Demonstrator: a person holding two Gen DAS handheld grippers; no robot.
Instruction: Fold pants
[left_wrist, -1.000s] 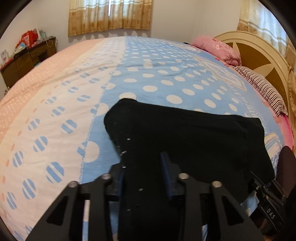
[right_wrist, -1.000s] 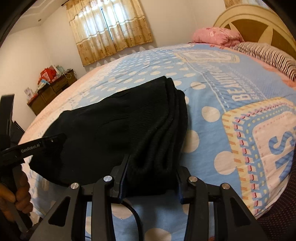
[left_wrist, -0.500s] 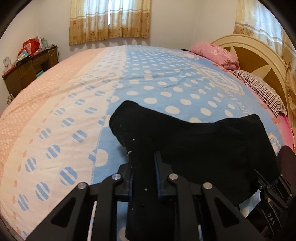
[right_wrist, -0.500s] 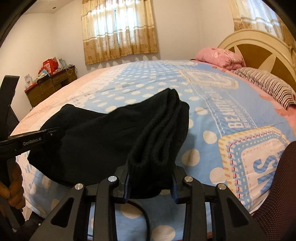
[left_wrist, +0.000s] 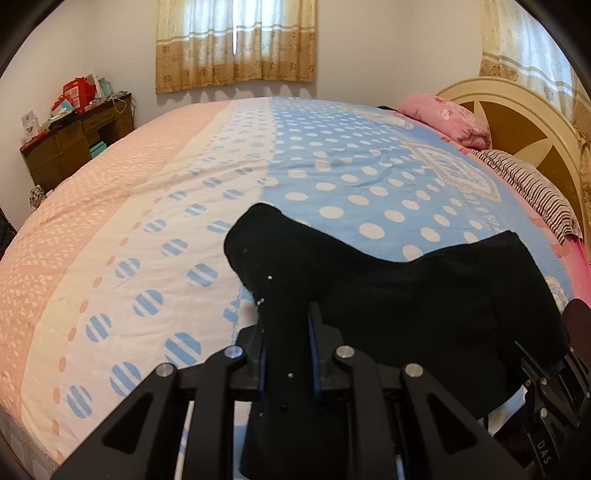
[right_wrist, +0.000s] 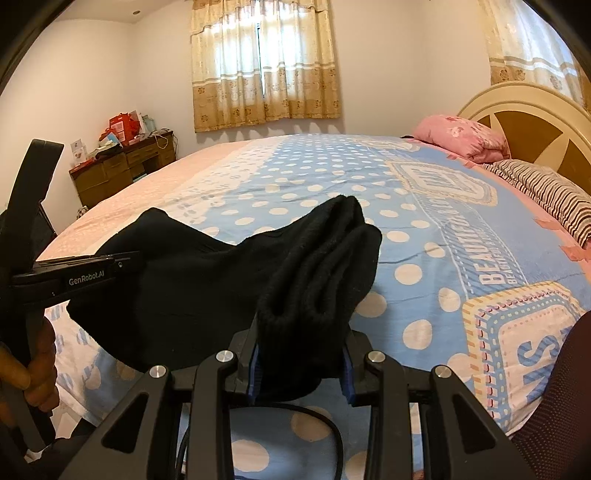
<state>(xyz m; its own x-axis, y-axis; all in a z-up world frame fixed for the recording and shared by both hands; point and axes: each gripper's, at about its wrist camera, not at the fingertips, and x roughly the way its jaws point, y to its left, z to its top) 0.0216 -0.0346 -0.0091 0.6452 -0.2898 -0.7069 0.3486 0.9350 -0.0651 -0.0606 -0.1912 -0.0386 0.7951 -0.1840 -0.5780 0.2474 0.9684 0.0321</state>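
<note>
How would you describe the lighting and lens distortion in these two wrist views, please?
Left wrist view: even daylight, bed bulging from fisheye, black pants lacking detail. Right wrist view: curtained window blown out, corners vignetted, pants equally featureless.

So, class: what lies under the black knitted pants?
Under the black knitted pants lies the blue polka-dot quilt. Both grippers grip their near ends. Whatever lies beneath their middle is covered.

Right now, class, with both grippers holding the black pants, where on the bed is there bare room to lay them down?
Free: the dotted blue bedspread beyond the pants, and the pink-and-white side toward the dresser. Crowded: the headboard end, with the pink pillow and striped pillow. The left gripper and right gripper occupy the near edge.
</note>
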